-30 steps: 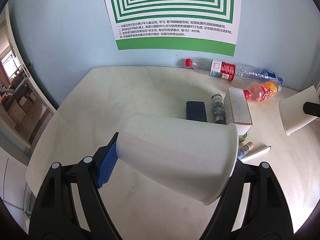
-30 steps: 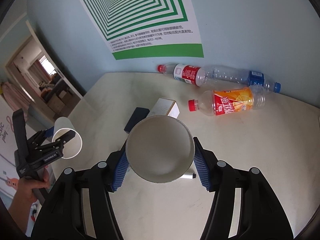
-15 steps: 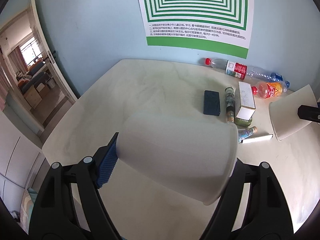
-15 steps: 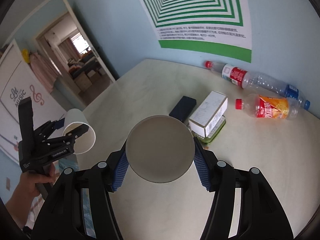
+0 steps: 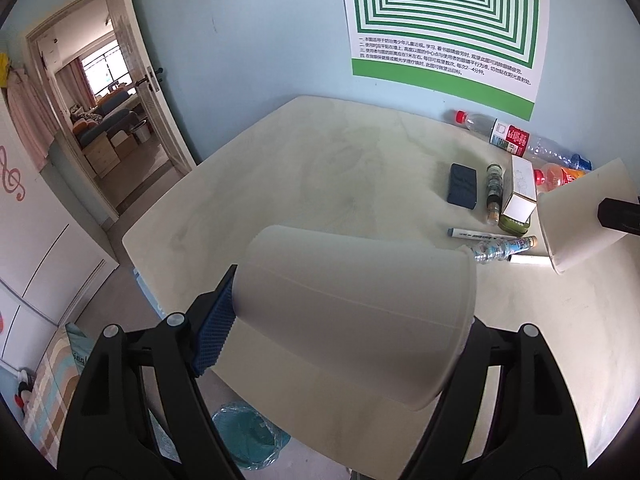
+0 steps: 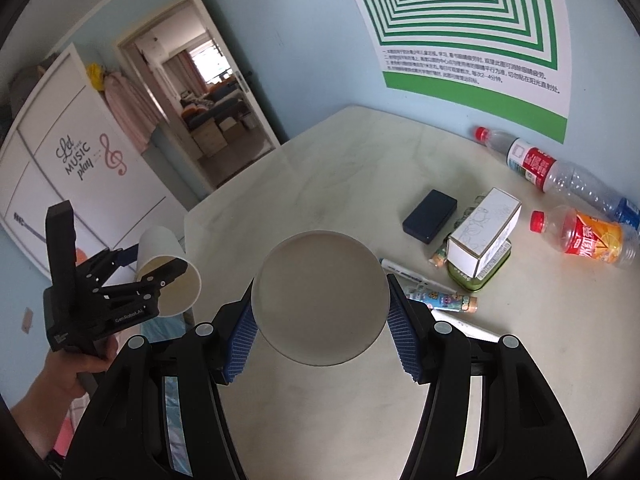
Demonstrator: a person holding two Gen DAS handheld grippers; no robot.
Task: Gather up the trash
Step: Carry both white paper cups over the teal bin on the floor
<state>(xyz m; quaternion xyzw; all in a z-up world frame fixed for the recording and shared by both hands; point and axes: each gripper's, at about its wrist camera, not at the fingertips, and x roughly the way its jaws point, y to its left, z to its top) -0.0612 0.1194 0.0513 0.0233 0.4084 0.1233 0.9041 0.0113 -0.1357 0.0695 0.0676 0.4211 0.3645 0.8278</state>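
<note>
Paper cup (image 5: 352, 312) between left hand-held gripper (image 5: 344, 320) pads.

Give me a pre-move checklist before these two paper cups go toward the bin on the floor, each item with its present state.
1. left gripper clamped on its paper cup: ok, the blue pad presses the cup wall.
2. right gripper clamped on the second paper cup: ok, both pads touch its sides.
3. Bin located: ok, its blue liner shows on the floor below the table edge.
4. Bin mouth free: cannot tell, mostly hidden by the gripper.
5. Cups empty: cannot tell for the right one, whose base faces its camera; nothing shows inside the left one.
6. Trash remaining: not ok, bottles lie on the table.
</note>
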